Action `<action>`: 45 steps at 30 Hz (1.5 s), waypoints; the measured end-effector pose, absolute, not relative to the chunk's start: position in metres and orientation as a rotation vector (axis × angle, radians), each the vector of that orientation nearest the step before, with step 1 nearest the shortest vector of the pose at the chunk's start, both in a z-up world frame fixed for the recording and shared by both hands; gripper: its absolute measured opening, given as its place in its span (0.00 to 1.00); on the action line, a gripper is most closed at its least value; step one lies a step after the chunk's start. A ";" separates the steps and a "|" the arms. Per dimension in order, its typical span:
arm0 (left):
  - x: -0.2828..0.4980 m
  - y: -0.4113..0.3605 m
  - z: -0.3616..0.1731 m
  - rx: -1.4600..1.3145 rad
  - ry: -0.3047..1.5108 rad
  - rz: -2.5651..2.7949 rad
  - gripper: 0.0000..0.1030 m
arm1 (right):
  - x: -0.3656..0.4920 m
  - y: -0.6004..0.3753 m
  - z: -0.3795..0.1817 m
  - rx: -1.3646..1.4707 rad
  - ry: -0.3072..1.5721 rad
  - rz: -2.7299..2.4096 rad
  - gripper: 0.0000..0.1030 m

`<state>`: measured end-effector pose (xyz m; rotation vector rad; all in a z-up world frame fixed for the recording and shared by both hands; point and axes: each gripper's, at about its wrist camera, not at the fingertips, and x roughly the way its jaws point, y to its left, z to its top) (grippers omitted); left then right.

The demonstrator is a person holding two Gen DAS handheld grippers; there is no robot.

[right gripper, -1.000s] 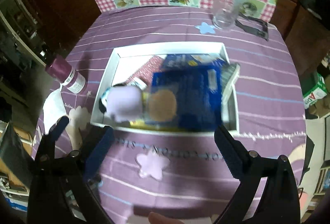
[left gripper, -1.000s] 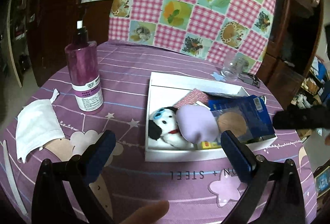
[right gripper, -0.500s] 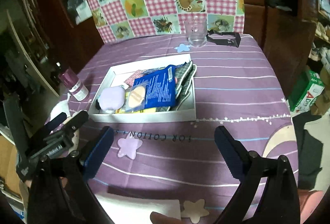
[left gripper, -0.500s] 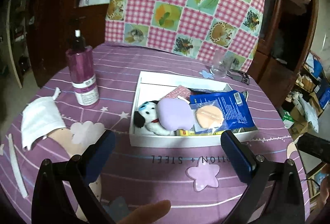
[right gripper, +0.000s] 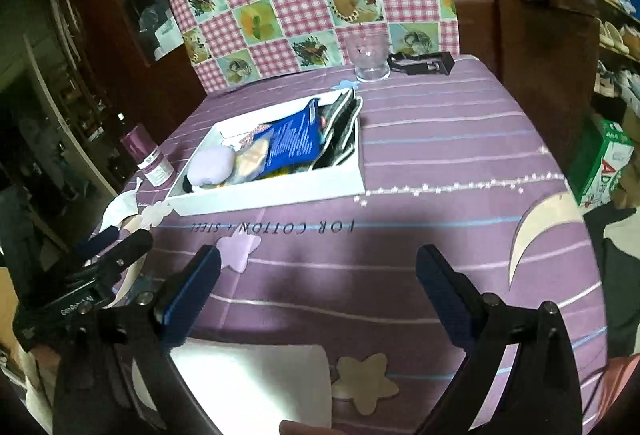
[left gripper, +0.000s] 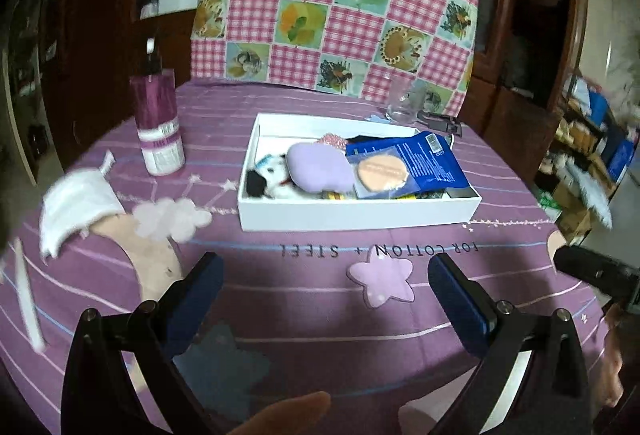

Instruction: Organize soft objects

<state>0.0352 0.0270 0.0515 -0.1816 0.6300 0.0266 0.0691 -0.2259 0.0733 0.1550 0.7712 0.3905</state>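
Plainly, both tools are empty and spread wide: the left tool (left gripper: 324,271) and the right tool (right gripper: 318,267) hang above the purple patterned cloth of the desk (left gripper: 500,171), well short of the shallow white rectangular box (left gripper: 356,213). The soft things lie packed inside that box: a small black-and-white plush dog (left gripper: 266,179) at its left end, a lilac padded pouch (left gripper: 318,167) resting partly over the dog, and a blue plastic packet with a round beige sponge (left gripper: 404,167) leaning against the pouch. Dark folded fabric pieces (right gripper: 340,127) stand on edge at the right end, rising above the rim.

The load looks heaped rather than settled, so I judge the main risk to be spillage. A knock to the light box, or a pull on the packet, could tip the pouch or the fabric over the wall. A white crumpled cloth (left gripper: 76,207) lies outside, near the tall purple pump bottle (left gripper: 158,123); reaching for it carelessly could topple the bottle. A clear drinking glass (right gripper: 368,57) beyond the box could likewise be swept over.
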 end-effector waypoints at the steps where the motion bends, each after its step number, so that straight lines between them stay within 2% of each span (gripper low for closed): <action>1: 0.036 0.026 0.048 -0.180 0.650 0.046 1.00 | 0.068 -0.225 0.071 0.149 0.768 0.396 0.95; 6: 0.028 0.015 0.050 -0.132 0.592 0.063 1.00 | 0.063 -0.223 0.073 0.135 0.730 0.386 0.95; 19: 0.027 0.001 0.048 -0.049 0.601 0.078 1.00 | 0.045 -0.204 0.073 0.060 0.625 0.365 0.95; 45: 0.029 0.003 0.047 -0.039 0.618 0.118 1.00 | 0.042 -0.204 0.075 0.062 0.623 0.367 0.95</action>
